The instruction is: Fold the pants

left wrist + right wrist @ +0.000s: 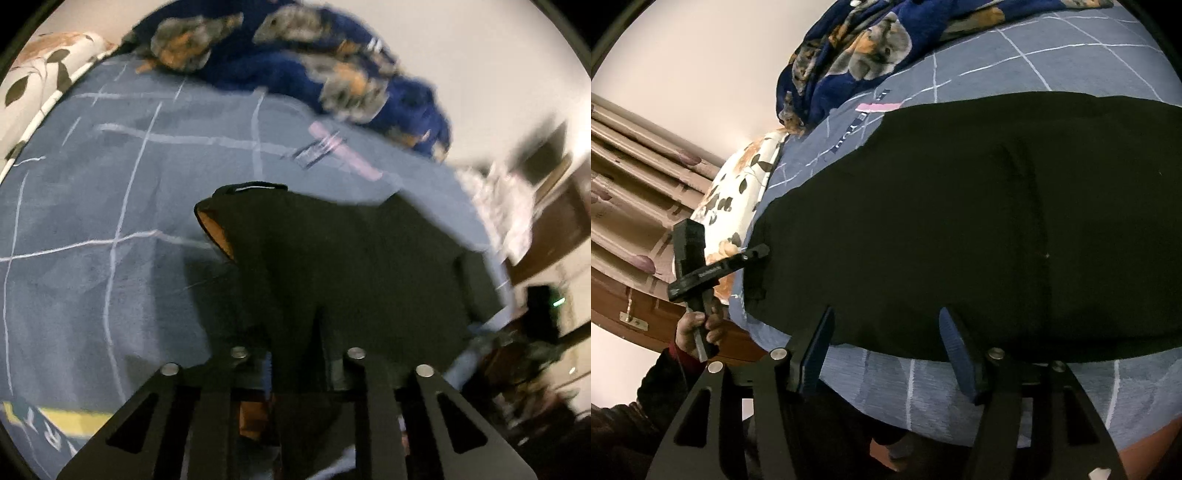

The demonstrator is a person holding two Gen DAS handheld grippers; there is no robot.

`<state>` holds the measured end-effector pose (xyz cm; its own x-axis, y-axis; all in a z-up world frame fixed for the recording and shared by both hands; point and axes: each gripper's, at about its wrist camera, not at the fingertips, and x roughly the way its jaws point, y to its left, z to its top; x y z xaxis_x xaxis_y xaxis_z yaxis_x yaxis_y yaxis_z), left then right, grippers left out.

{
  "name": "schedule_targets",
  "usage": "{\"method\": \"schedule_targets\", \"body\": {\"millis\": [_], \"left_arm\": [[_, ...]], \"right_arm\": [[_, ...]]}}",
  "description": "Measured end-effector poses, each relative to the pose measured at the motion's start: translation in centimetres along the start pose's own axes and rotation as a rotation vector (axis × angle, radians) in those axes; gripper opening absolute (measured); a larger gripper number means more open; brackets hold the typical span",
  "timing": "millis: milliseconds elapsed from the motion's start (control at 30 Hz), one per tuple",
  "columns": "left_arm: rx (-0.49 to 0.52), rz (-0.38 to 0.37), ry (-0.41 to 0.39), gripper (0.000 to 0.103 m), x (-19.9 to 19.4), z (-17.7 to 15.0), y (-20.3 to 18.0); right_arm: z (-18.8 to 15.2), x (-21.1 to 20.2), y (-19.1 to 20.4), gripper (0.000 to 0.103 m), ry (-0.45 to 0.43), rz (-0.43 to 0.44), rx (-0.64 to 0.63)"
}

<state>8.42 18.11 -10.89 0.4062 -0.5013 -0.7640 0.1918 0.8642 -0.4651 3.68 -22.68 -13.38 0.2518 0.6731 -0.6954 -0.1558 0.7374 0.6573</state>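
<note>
Here the black pants [960, 229] lie flat on the bedsheet [923, 398], right tool [882, 350] agape and empty, left tool [295, 369] pinching them

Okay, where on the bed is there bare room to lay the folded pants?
Bare blue bedsheet lies open between the black pants and the floral pillow. A narrower strip runs between the pants' near edge and the right gripper. The far side is crowded by the rumpled blue blanket.
</note>
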Motion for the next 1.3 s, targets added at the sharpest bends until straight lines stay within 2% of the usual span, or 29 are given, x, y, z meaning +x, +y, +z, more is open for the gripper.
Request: {"method": "schedule_targets", "body": {"millis": [100,200,367,433,533,700,767,800,833,867,933,1033,1067,1100,1133,1233,1300], "left_arm": [[0.023,-0.090,-0.036,0.017,-2.1,0.6,-4.1],[0.053,-0.189,-0.027,0.017,-2.5,1.5,-8.5],[0.125,-0.341,0.012,0.017,0.4,2.8,-17.2],[0.140,-0.368,0.028,0.017,2.4,3.3,-19.3],[0.115,-0.418,0.052,0.018,5.6,4.1,-20.8],[0.103,-0.442,0.109,0.021,9.7,4.3,-22.2],[0.083,-0.449,0.132,0.030,10.4,4.3,-21.9],[0.052,-0.479,0.154,0.036,10.7,4.4,-21.6],[0.028,-0.497,0.153,0.037,10.8,4.5,-21.5],[0.007,-0.500,0.126,0.038,10.6,4.8,-21.1],[0.014,-0.474,0.099,0.050,10.0,5.1,-20.8],[0.029,-0.438,0.049,0.056,8.7,5.2,-20.0],[0.044,-0.415,0.041,0.058,8.4,5.1,-19.7],[0.070,-0.370,0.033,0.066,8.1,4.8,-19.5],[0.080,-0.345,0.031,0.074,8.2,4.6,-19.2],[0.055,-0.318,0.036,0.074,8.0,2.8,-17.1],[0.029,-0.301,0.053,0.074,8.0,1.8,-15.9]], "right_arm": [[0.6,0.0,0.2,0.058,-0.009,0.044,0.003],[1.3,-0.4,0.1,0.058,-0.039,0.128,0.038],[2.4,-2.2,-1.0,0.058,-0.110,0.306,0.136],[2.6,-2.9,-1.7,0.059,-0.133,0.372,0.175],[2.8,-3.6,-2.2,0.060,-0.150,0.422,0.193],[2.7,-3.5,-3.3,0.064,-0.152,0.470,0.214],[2.6,-3.5,-4.0,0.064,-0.153,0.466,0.233],[2.7,-3.4,-4.4,0.064,-0.149,0.460,0.244],[2.6,-3.3,-4.9,0.064,-0.147,0.460,0.259],[2.6,-3.3,-5.3,0.064,-0.146,0.466,0.272],[2.5,-3.2,-6.0,0.064,-0.146,0.478,0.303],[2.9,-3.3,-6.6,0.067,-0.150,0.507,0.325],[3.1,-3.2,-6.7,0.074,-0.150,0.529,0.336],[3.2,-3.0,-6.8,0.081,-0.134,0.529,0.349],[3.2,-2.5,-6.9,0.081,-0.104,0.515,0.367],[2.9,-1.9,-6.8,0.081,-0.104,0.500,0.362],[3.1,-1.8,-6.1,0.075,-0.091,0.445,0.326]]}}
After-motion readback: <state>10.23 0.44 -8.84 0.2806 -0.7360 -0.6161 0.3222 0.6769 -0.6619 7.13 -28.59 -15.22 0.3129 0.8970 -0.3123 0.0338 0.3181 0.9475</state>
